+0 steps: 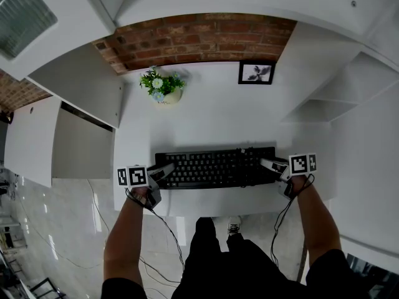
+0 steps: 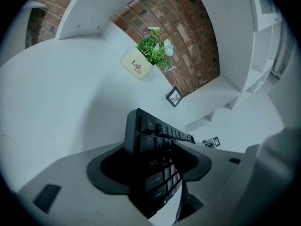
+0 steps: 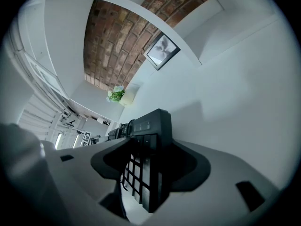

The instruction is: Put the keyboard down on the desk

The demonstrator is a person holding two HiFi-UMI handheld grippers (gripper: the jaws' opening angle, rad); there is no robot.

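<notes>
A black keyboard (image 1: 215, 167) lies lengthwise over the front half of the white desk (image 1: 212, 117); whether it rests on the surface I cannot tell. My left gripper (image 1: 163, 174) is shut on its left end, and the left gripper view shows the jaws of this gripper (image 2: 155, 168) clamping the key side and underside of the keyboard (image 2: 150, 140). My right gripper (image 1: 269, 165) is shut on the right end, and the right gripper view shows this gripper (image 3: 148, 168) round the numpad end of the keyboard (image 3: 146, 145).
A potted plant (image 1: 163, 86) in a cream pot and a small framed picture (image 1: 256, 73) stand at the back of the desk by the brick wall (image 1: 199, 37). White shelf panels (image 1: 75, 86) flank both sides. Cables (image 1: 162, 226) hang below the desk's front edge.
</notes>
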